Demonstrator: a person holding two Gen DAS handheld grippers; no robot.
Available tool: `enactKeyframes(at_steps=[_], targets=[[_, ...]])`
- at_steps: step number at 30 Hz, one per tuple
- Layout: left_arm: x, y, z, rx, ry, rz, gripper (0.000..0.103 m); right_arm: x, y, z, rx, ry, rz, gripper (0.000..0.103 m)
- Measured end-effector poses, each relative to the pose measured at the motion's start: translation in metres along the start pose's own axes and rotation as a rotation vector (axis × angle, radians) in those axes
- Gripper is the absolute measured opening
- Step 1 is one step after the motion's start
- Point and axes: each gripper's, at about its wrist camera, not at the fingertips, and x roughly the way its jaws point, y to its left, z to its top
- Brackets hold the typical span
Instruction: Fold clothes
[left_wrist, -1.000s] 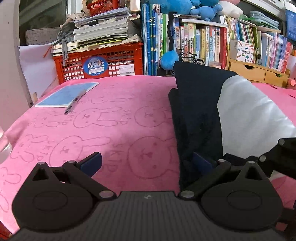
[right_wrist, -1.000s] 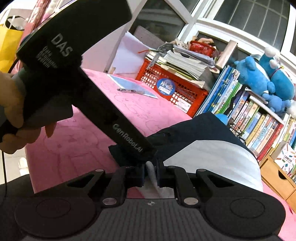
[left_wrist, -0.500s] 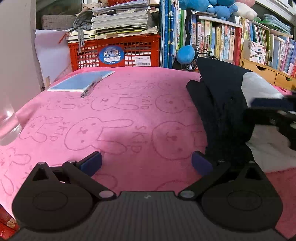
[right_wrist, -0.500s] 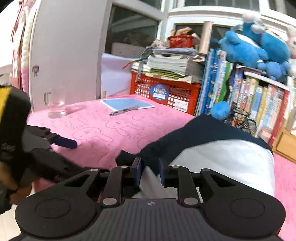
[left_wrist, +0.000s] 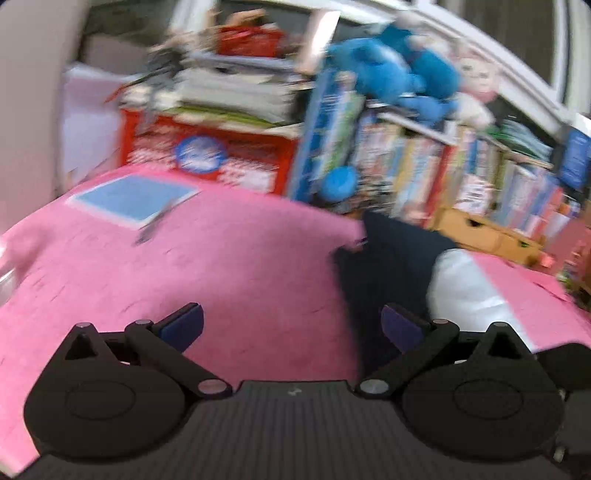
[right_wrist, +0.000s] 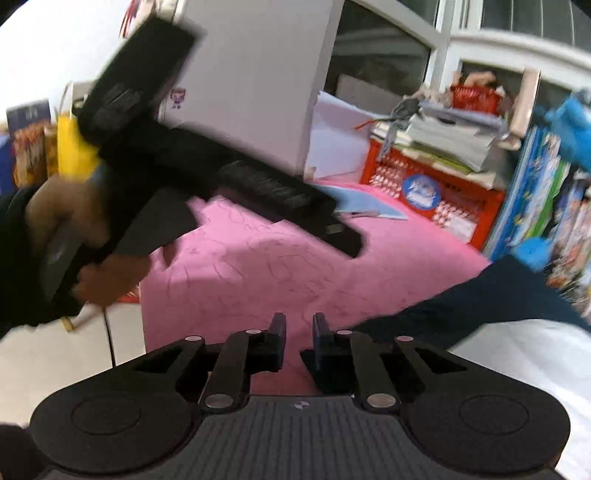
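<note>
The left tool (left_wrist: 291, 325) has its fingers wide apart and holds nothing above the pink counter (left_wrist: 229, 258). The right tool (right_wrist: 298, 338) has a narrow gap between its fingers, also holding nothing. The dark and white garment (left_wrist: 413, 280) lies on the counter, at the right side.

One garment (left_wrist: 402, 266), two grippers, one crate (left_wrist: 207, 158)

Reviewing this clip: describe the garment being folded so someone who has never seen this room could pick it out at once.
Start at the pink bunny-print cloth covering the table in front of the bookshelf. On its right side lies the garment, near the wooden drawer box. It is the only clothing there: dark navy with a broad white panel, unlike the flat blue notebook and pen at the far left.
</note>
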Motion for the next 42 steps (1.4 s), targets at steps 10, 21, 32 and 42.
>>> enactKeyframes(at_steps=[10,21,32,42], targets=[[0.044,-0.084,-0.014,0.123,0.088,-0.151,0.103,-0.082,-0.028,-0.072,0.152,0.105,-0.499,0.071],[0.066,-0.069,-0.038,0.236,0.137,0.099,0.103,-0.091,-0.025,-0.098,0.16,0.151,-0.512,0.069],[0.06,-0.072,-0.048,0.231,0.18,0.074,0.103,-0.107,-0.059,-0.107,0.241,0.223,-0.597,0.069],[0.043,-0.062,-0.048,0.167,0.142,0.051,0.103,-0.108,-0.186,-0.053,0.525,0.011,-0.501,0.043]])
